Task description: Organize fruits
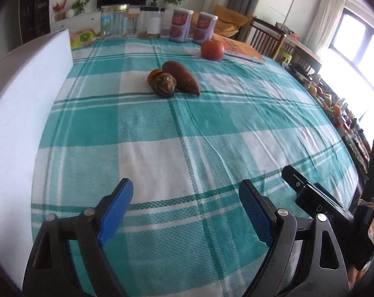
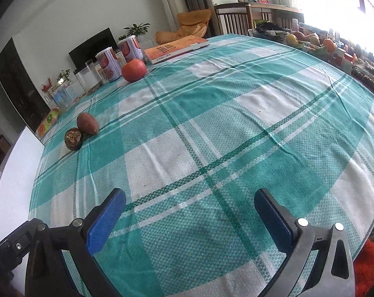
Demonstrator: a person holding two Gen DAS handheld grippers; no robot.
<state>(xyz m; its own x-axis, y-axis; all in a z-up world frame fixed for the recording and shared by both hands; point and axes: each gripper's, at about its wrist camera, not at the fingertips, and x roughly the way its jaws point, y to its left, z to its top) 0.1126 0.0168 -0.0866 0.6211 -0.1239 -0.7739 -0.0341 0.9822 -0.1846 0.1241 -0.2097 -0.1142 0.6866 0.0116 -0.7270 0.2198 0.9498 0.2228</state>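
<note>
Both grippers, left [image 1: 185,205] and right [image 2: 189,215], spread empty; brown fruits [image 1: 180,78] ahead across cloth, nearer left, long axis pointing near-right.

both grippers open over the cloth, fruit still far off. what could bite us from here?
1. The brown pointed fruit and the wrinkled dark fruit lie touching; gripping one will likely nudge the other.
2. The red round fruit sits right beside the orange book and near the cans; a wide approach could clip them, and it may roll.
3. The checked tablecloth is creased; low fingertips could snag it.
</note>
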